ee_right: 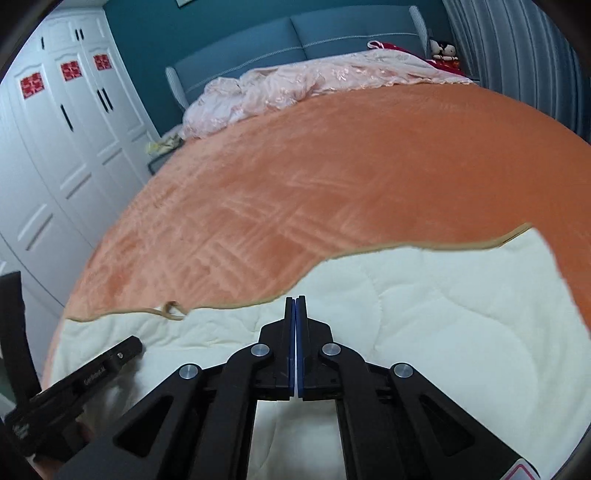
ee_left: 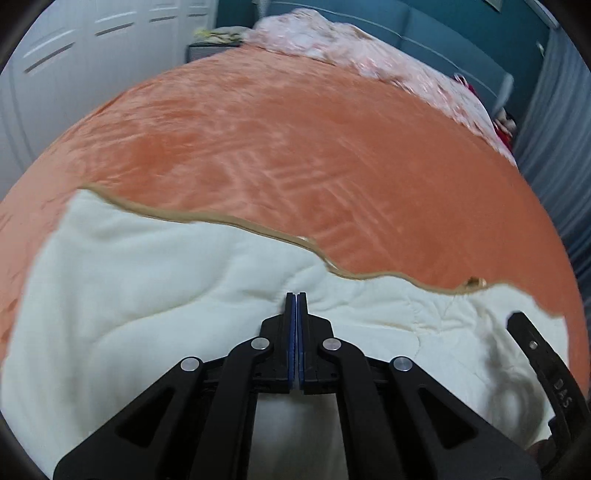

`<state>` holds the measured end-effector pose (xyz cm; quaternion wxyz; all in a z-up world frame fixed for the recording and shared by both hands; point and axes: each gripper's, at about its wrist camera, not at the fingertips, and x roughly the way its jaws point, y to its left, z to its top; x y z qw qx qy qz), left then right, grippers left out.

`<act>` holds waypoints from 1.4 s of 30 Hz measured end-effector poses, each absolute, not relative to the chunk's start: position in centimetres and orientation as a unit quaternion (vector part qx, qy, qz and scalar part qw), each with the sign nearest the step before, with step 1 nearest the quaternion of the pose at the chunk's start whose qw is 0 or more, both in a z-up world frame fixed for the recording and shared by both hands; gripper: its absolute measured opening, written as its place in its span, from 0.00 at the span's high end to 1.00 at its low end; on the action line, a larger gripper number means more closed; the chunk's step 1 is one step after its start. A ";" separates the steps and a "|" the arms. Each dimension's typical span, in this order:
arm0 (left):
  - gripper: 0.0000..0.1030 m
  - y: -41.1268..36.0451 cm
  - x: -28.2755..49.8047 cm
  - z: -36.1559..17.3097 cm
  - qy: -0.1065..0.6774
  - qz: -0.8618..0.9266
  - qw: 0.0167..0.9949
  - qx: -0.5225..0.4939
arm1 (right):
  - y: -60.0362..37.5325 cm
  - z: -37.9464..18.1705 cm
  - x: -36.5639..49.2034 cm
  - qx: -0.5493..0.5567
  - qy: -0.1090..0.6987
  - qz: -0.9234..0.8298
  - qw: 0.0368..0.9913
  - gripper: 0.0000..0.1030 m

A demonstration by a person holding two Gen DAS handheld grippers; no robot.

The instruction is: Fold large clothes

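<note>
A large blanket lies over the bed, orange plush side up (ee_left: 280,147) (ee_right: 332,177). Its near part is folded back and shows the cream quilted underside (ee_left: 155,295) (ee_right: 443,314), edged with tan binding (ee_left: 258,230) (ee_right: 461,246). My left gripper (ee_left: 296,295) is shut, its tips over the cream fabric. My right gripper (ee_right: 296,298) is shut, its tips at the tan binding. Whether either pinches fabric is hidden. The right gripper's body shows at the right in the left wrist view (ee_left: 543,365); the left gripper's body shows at the lower left in the right wrist view (ee_right: 81,384).
A crumpled pink quilt (ee_left: 354,48) (ee_right: 314,81) lies by the blue headboard (ee_right: 332,33). White wardrobe doors (ee_right: 55,147) stand on the left. Grey curtains (ee_left: 554,129) hang on the right. Red items and a plush toy (ee_right: 445,50) sit in the far corner.
</note>
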<state>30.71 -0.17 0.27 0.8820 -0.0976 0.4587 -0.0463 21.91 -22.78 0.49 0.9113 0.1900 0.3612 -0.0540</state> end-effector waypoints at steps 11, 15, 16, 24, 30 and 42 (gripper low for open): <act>1.00 11.0 16.3 2.2 0.507 -0.054 0.843 -0.170 | -14.0 0.7 11.4 0.146 0.472 0.086 0.865 0.99; 1.00 12.6 13.0 1.3 0.511 -0.050 0.835 -0.196 | -12.0 -1.7 10.9 0.140 0.504 0.079 0.849 0.99; 1.00 12.9 12.6 1.0 0.513 -0.050 0.832 -0.205 | -11.8 -2.2 10.9 0.143 0.506 0.075 0.847 1.00; 0.98 14.3 11.1 0.9 0.509 -0.048 0.818 -0.264 | -12.8 -3.9 11.1 0.186 0.514 0.069 0.835 1.00; 0.89 14.7 10.4 0.3 0.520 -0.048 0.802 -0.289 | -12.1 -3.9 10.8 0.166 0.508 0.058 0.843 1.00; 0.55 15.4 13.8 -3.2 0.531 -0.036 0.772 -0.349 | -11.7 -3.8 10.8 0.153 0.505 0.047 0.848 1.00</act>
